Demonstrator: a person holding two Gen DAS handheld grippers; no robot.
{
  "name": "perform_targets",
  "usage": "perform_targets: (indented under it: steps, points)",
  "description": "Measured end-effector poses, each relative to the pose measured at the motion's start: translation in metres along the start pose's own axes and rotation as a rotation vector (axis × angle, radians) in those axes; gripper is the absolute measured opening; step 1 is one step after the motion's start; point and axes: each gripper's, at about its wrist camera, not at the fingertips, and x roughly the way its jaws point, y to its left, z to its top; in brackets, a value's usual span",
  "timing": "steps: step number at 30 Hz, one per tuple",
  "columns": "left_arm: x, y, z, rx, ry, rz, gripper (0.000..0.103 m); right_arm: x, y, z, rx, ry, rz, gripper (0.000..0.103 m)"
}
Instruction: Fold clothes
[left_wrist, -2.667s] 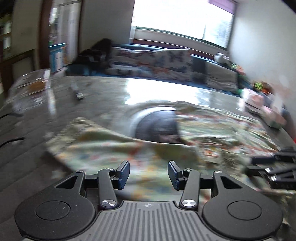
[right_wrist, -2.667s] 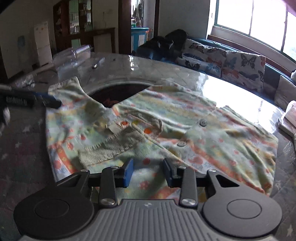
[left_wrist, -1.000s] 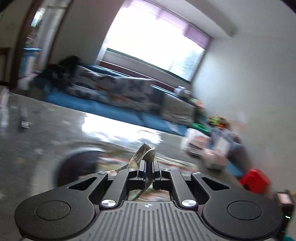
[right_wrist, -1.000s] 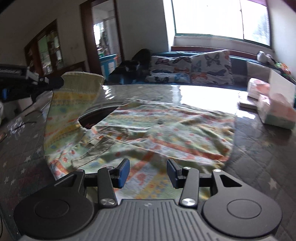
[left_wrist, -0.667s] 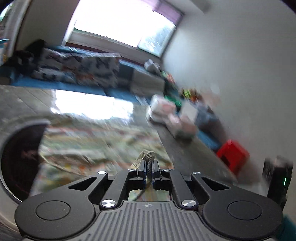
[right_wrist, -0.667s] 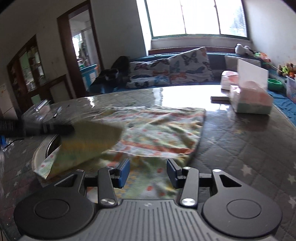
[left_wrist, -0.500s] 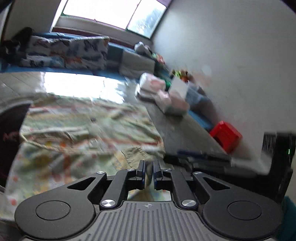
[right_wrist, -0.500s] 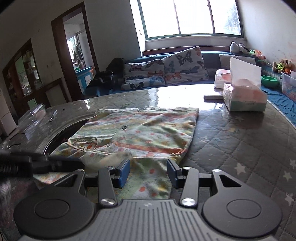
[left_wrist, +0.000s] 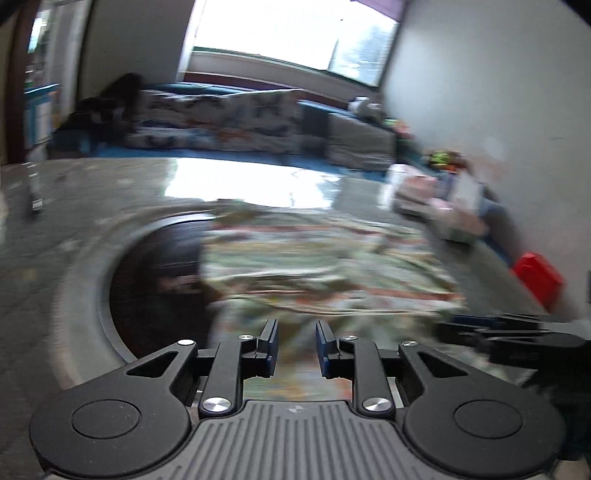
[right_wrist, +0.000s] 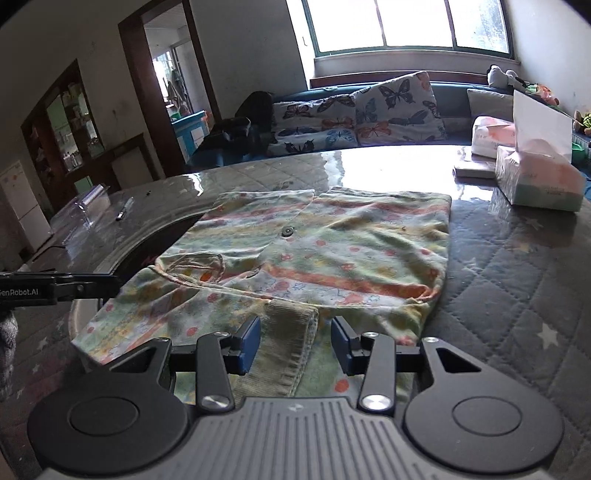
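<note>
A pastel flowered shirt (right_wrist: 332, 254) with buttons lies flat on the quilted table, its left sleeve folded across the front. The sleeve's ribbed cuff (right_wrist: 291, 332) rests just ahead of my right gripper (right_wrist: 295, 345), which hangs open above it and holds nothing. The left wrist view is blurred. In it the shirt (left_wrist: 314, 266) spreads ahead of my left gripper (left_wrist: 295, 345), which is open and empty at the shirt's near edge. The left gripper (right_wrist: 85, 286) also shows at the left of the right wrist view, beside the shirt.
A dark round recess (left_wrist: 159, 277) in the table lies partly under the shirt's left side. Tissue boxes (right_wrist: 539, 177) stand at the right edge, a pen (right_wrist: 123, 213) and a clear plastic case (right_wrist: 85, 206) at the far left. A sofa (right_wrist: 354, 110) runs behind.
My left gripper carried the sleeve across the shirt, let the cuff go, opened and drew back to the left. The sleeve now lies folded over the front. My right gripper stayed open.
</note>
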Motion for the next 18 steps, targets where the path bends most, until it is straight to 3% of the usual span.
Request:
perform_targets:
  steps: [4, 7, 8, 11, 18]
  points:
    - [0.009, 0.019, -0.003, -0.025, 0.017, 0.054, 0.023, 0.012, 0.002, 0.0, -0.001, 0.014, -0.014, 0.034]
    - [0.013, 0.023, -0.006, -0.027, 0.032, 0.061, 0.022, 0.014, 0.003, -0.001, -0.003, 0.014, -0.025, 0.023]
    - [0.015, 0.024, -0.007, -0.027, 0.037, 0.063, 0.022, 0.014, 0.004, -0.001, -0.003, 0.012, -0.028, 0.015]
    - [0.019, 0.028, -0.009, -0.029, 0.052, 0.071, 0.022, 0.012, 0.006, 0.0, -0.015, 0.001, -0.052, 0.008]
    - [0.017, 0.035, -0.004, -0.045, 0.041, 0.073, 0.023, 0.006, 0.009, 0.007, -0.032, -0.046, -0.083, 0.007]
